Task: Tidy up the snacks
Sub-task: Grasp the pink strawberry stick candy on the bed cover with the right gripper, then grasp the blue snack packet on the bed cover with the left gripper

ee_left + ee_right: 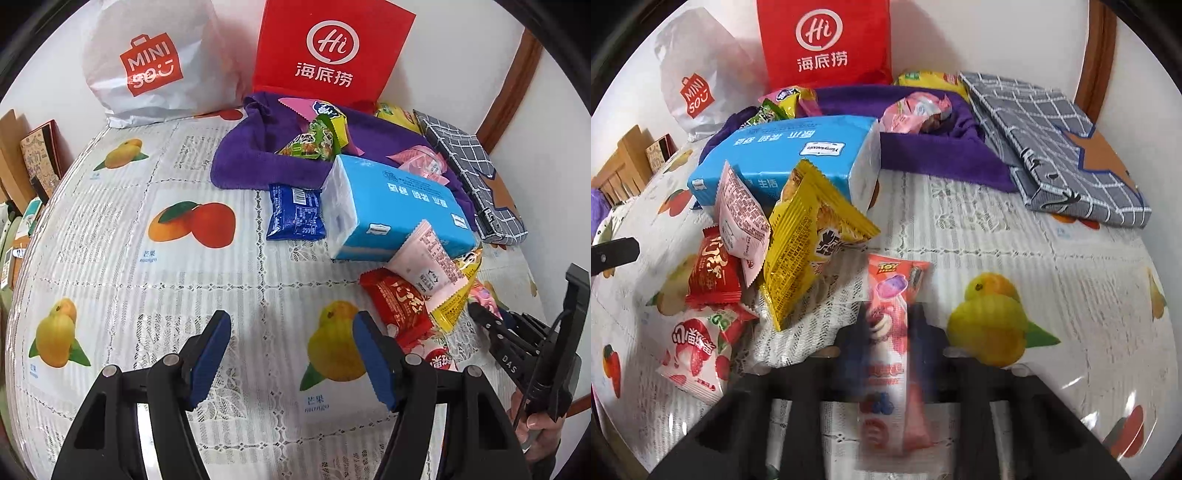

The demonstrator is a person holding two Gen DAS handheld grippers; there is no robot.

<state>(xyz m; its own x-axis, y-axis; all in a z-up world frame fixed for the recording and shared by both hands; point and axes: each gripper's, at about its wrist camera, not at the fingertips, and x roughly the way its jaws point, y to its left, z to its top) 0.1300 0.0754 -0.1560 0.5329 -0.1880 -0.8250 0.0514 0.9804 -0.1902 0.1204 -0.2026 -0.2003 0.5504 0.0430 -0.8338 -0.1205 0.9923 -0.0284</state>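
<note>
1. The right gripper (pixel 888 332) is closed on a pink Toy Story snack packet (pixel 890 343); its fingers pinch the packet at the lower middle of the right wrist view, though motion blur softens them.
2. The left gripper (pixel 291 347) stands partly open with nothing between its blue-padded fingers (pixel 212 347), over bare worktop (pixel 147 295) at the bottom of the left wrist view.
3. The worktop wears a white lace-pattern cover printed with mangoes.
4. A heap of snacks lies left of centre in the right wrist view: a yellow packet (pixel 809 240), a pale pink packet (pixel 740 218), a red packet (pixel 714 275) and a white strawberry packet (pixel 698 350) at lower left.
5. Behind the heap sits a blue tissue pack (pixel 783 155), with the pale pink and yellow packets leaning on it.
6. A dark blue packet (pixel 295 214) lies just left of the tissue pack in the left wrist view.
7. A purple cloth (pixel 247 155) behind it carries more packets, green and pink among them.
8. A grey checked fabric box (pixel 1060 147) lies folded flat at upper right.
9. A red Haidilao bag (pixel 332 48) and a white Miniso bag (pixel 151 62) stand against the wall at the top.
</note>
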